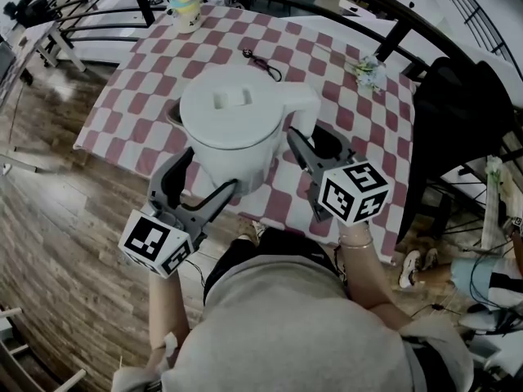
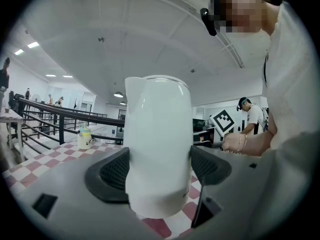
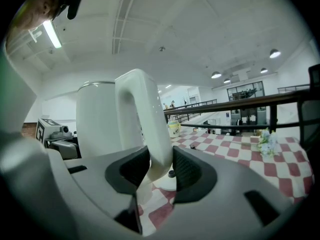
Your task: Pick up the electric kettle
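Kettle (image 1: 233, 113) hangs above the table (image 1: 131, 96): left gripper (image 2: 160, 170) clamps its body, right gripper (image 3: 160, 170) clamps its handle (image 3: 145, 109).

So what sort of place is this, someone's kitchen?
Probably a large open hall or workshop, not a home: a high white ceiling with lamps, a long black railing, and a checked-cloth table on a wooden floor.

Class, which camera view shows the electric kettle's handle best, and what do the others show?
The right gripper view: the handle shows most of its loop, centred, clamped between the jaws of the right gripper. The head view shows only its top from above. In the left gripper view the kettle body hides it.
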Demonstrator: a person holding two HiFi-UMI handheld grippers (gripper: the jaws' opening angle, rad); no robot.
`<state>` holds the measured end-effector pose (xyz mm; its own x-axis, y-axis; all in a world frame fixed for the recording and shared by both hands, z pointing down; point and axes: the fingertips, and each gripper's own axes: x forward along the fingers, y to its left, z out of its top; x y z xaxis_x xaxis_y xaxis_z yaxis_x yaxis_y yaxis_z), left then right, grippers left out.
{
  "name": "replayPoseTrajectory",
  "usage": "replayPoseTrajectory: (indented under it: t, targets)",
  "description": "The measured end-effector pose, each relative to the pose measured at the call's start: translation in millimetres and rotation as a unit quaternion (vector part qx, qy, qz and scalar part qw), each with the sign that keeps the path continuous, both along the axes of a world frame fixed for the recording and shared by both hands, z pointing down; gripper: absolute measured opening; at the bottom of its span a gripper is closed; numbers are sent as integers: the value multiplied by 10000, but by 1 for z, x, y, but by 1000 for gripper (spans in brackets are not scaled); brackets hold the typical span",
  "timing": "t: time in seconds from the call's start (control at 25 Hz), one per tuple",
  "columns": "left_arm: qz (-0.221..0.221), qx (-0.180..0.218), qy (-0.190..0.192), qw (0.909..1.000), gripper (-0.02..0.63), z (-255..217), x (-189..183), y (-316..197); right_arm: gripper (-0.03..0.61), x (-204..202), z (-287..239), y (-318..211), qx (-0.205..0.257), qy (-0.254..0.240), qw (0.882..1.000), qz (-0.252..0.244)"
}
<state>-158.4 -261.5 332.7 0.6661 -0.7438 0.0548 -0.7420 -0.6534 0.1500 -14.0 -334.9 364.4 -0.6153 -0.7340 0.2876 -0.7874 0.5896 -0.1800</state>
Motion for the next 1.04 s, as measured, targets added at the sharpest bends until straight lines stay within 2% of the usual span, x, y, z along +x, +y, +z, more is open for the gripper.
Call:
replayPoseTrajectory:
  t: [1.04]
  targets:
    - [-115,38,45,9999,397,0,4,0,146,3,4,-2,15,-1,10000,-47]
